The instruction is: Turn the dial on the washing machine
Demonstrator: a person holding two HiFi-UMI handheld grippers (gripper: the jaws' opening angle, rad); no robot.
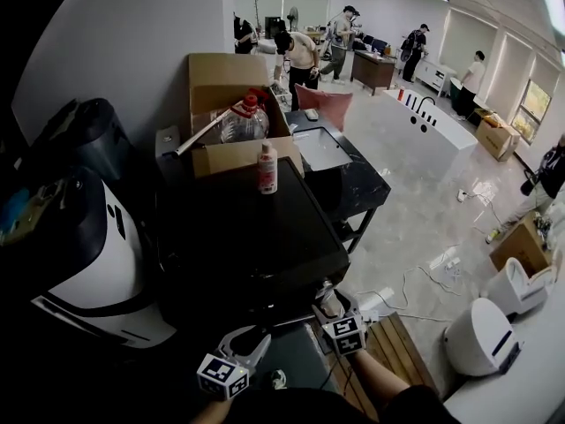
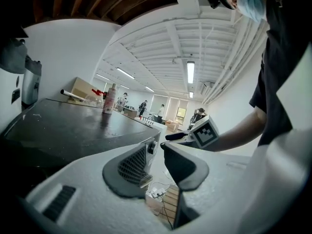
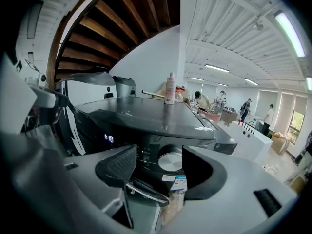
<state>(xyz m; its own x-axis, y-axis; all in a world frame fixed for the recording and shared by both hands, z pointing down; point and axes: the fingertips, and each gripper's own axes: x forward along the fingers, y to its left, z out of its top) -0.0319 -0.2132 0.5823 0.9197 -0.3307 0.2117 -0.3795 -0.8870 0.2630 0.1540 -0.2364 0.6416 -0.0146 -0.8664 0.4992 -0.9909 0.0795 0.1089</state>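
**Square up on the dial before closing**

The round silver dial (image 3: 170, 161) sits on the front panel of the dark grey washing machine (image 3: 141, 112), framed by the right gripper (image 3: 158, 167), jaws parted and empty. Push in squarely, clamp its rim, then roll. The left gripper (image 2: 156, 152), jaws narrowly apart, holds nothing.

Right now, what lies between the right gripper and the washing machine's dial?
Nothing. In the right gripper view the right gripper is open and the dial shows straight ahead through its gap, with only bare air before it.
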